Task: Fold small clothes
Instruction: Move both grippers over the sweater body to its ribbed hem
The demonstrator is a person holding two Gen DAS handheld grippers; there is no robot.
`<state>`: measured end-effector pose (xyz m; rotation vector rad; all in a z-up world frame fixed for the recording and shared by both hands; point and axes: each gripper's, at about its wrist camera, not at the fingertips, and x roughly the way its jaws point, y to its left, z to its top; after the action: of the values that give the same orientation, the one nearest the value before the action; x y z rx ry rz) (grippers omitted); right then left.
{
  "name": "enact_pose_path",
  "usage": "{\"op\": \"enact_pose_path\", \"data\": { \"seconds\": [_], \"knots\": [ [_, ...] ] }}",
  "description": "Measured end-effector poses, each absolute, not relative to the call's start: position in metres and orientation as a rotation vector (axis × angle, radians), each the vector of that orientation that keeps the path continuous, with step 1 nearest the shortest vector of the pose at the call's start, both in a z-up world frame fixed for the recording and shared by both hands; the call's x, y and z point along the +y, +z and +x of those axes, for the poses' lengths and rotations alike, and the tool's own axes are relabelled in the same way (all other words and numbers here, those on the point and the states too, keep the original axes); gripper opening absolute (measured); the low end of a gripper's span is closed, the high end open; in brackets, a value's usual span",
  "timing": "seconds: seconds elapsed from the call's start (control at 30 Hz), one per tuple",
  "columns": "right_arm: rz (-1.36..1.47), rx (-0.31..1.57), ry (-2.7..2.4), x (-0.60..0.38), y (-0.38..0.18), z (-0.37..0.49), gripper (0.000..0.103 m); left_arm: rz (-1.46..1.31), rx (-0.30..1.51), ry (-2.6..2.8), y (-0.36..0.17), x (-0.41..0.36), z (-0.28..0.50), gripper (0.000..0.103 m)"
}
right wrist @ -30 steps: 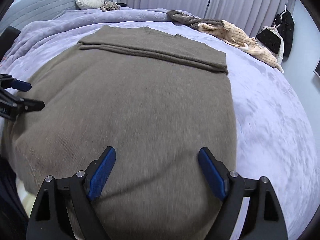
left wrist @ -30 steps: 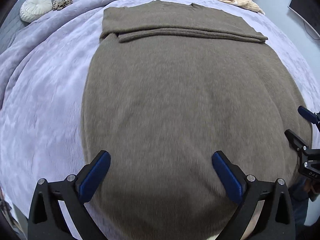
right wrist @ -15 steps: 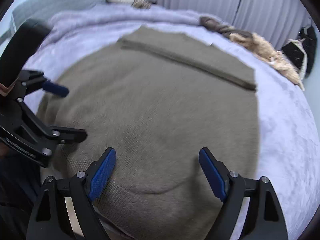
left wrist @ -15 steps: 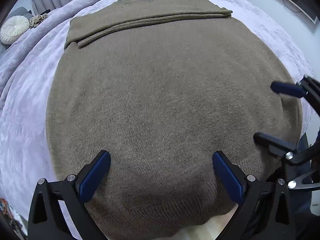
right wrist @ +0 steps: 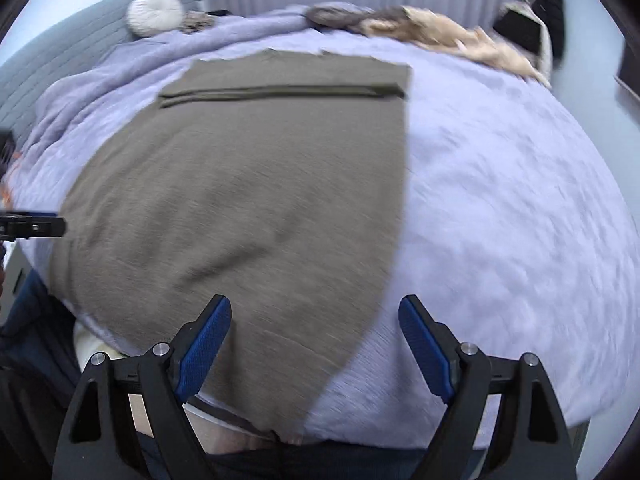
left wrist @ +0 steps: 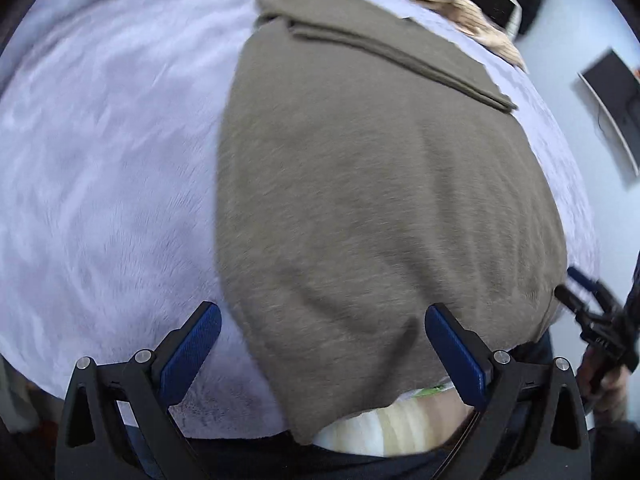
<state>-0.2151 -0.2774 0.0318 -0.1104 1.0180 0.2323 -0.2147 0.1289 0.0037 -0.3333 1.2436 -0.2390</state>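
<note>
left gripper [left wrist: 322, 346]: jaws standing wide apart, gripping nothing, lower centre of its view | right gripper [right wrist: 314, 338]: jaws gaping wide, empty, lower centre of its view, both pointing steeply downward

A bed [right wrist: 500, 208] covered by a pale lilac plush blanket [left wrist: 100, 168] carries everything shown. A brown knitted garment [right wrist: 248, 184] lies flat on the blanket; it serves as the landmark. Its far end is folded over into a narrow band, and its near hem reaches the bed's near edge. Beyond the garment's far right corner, a heap of clothes [right wrist: 440, 36], beige and grey-brown, lies on the blanket. Beyond the garment's far left corner, a round white cushion [right wrist: 154, 12] rests near the grey quilted headboard [right wrist: 60, 64], with a small crumpled item [right wrist: 196, 20], too blurred to identify, just beside it. To the garment's right, the blanket is bare.
</note>
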Motion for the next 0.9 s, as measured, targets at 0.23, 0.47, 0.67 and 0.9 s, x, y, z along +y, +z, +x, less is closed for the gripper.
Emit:
{"op": "enact_pose_path", "data": {
  "seconds": [0.23, 0.47, 0.67, 0.9],
  "knots": [
    [-0.028, 1.022, 0.352, -0.265, 0.015, -0.215, 0.103, -0.437, 1.235, -0.341, -0.007, 0.135, -0.216, 0.102],
    [-0.008, 0.971, 0.410, -0.257, 0.009, -0.211, 0.084, -0.464, 1.211, -0.381, -0.005, 0.113, -0.211, 0.102],
    [0.080, 0.991, 0.440, -0.280, 0.013, -0.205, 0.058, -0.394, 1.238, -0.290, -0.012, 0.091, -0.199, 0.102],
    [0.079, 0.972, 0.486, -0.262, 0.016, -0.203, 0.061, -0.287, 1.251, -0.188, -0.014, 0.068, -0.195, 0.102]
  ]
}}
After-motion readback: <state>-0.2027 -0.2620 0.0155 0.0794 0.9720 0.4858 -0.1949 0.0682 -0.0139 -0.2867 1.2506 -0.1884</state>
